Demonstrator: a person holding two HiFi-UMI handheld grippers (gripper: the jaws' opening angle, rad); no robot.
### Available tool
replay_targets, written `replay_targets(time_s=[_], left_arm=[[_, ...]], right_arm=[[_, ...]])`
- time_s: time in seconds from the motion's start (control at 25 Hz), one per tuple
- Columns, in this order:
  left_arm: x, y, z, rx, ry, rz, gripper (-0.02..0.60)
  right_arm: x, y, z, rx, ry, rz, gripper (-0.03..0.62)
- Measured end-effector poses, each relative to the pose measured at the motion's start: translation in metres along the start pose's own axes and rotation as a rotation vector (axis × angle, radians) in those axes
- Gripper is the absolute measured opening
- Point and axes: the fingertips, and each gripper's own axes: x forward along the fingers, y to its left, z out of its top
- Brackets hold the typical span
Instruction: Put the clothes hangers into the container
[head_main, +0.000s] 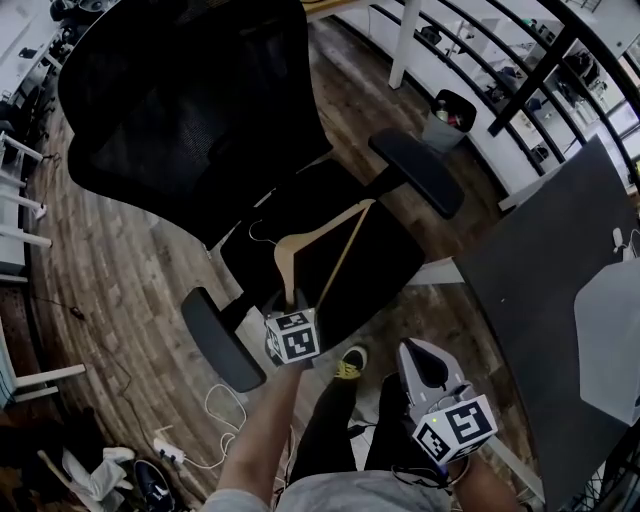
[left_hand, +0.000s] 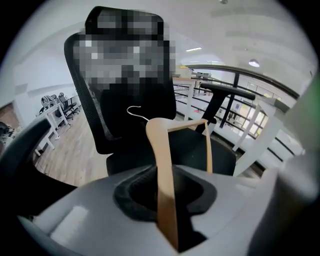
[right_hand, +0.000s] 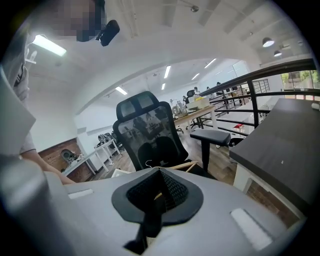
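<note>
A pale wooden clothes hanger (head_main: 322, 243) with a thin metal hook hangs in the air over the seat of a black office chair (head_main: 200, 110). My left gripper (head_main: 290, 302) is shut on one of its arms from below. In the left gripper view the hanger's arm (left_hand: 161, 150) runs up between the jaws, and its hook points toward the chair's backrest (left_hand: 125, 100). My right gripper (head_main: 420, 352) is lower and to the right, beside the person's legs, shut with nothing in it. In the right gripper view, part of the hanger (right_hand: 182, 165) shows past the closed jaws of the right gripper (right_hand: 155, 200).
A dark table (head_main: 540, 320) stands at the right with a pale flat object (head_main: 610, 335) on it. A small bin (head_main: 447, 118) stands on the wooden floor behind the chair's armrest (head_main: 418, 172). Cables and a power strip (head_main: 170, 450) lie at lower left.
</note>
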Motion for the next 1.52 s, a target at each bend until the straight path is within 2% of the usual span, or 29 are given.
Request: replay_targets(time_s=[0.28, 0.48, 1.12, 1.32, 1.52], left_arm=[[-0.040, 0.000, 0.033, -0.067, -0.099, -0.018, 0.091], [-0.075, 0.007, 0.068, -0.067, -0.198, -0.034, 0.091], [-0.182, -0.008, 0.182, 0.098, -0.568, -0.069, 0.086], [-0.200, -0.012, 0.199, 0.116, -0.622, -0.085, 0.069], [-0.201, -0.011, 0.202, 0.105, -0.612, -0.089, 0.055]], right_arm=[[-0.007, 0.003, 0.017, -0.013, -0.025, -0.008, 0.000], [-0.012, 0.013, 0.044, -0.044, -0.065, -0.009, 0.000], [-0.051, 0.020, 0.090, -0.099, -0.161, -0.048, 0.000], [-0.057, 0.025, 0.096, -0.112, -0.172, -0.048, 0.000], [-0.058, 0.026, 0.095, -0.108, -0.174, -0.050, 0.000]])
